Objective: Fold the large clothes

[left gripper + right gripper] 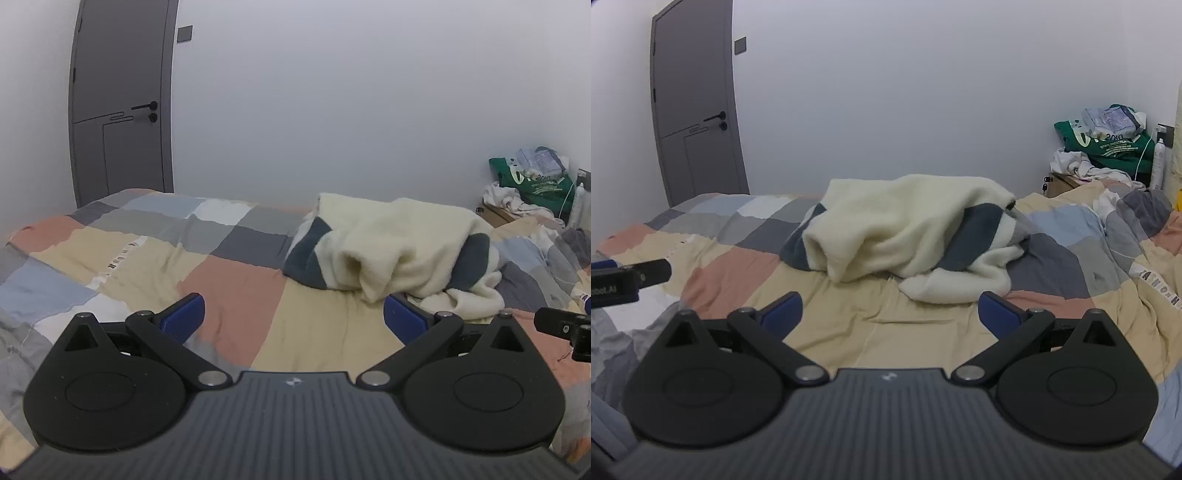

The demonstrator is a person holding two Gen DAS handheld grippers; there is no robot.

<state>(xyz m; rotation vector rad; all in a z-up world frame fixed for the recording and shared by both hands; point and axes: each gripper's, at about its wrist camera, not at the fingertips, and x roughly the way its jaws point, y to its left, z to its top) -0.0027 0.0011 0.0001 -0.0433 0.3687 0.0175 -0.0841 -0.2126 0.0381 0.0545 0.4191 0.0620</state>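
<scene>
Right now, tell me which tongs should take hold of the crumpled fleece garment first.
Right, probably. The right tongs face the fleece garment almost head-on, its lower edge just ahead between the open fingers. The left tongs have it off to their right side. Both are empty.

Grey door (pixel 120 107), green bag (pixel 1108 142)

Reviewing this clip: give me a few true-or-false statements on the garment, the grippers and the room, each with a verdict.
1. The cream and dark fleece garment lies crumpled on the bed. True.
2. The left gripper is shut on the garment. False: its jaws stand wide open with only bedding between them.
3. The right gripper is open and holds nothing. True.
4. The door stands open. False: it is closed.
5. A green bag sits in the far right corner. True.
</scene>
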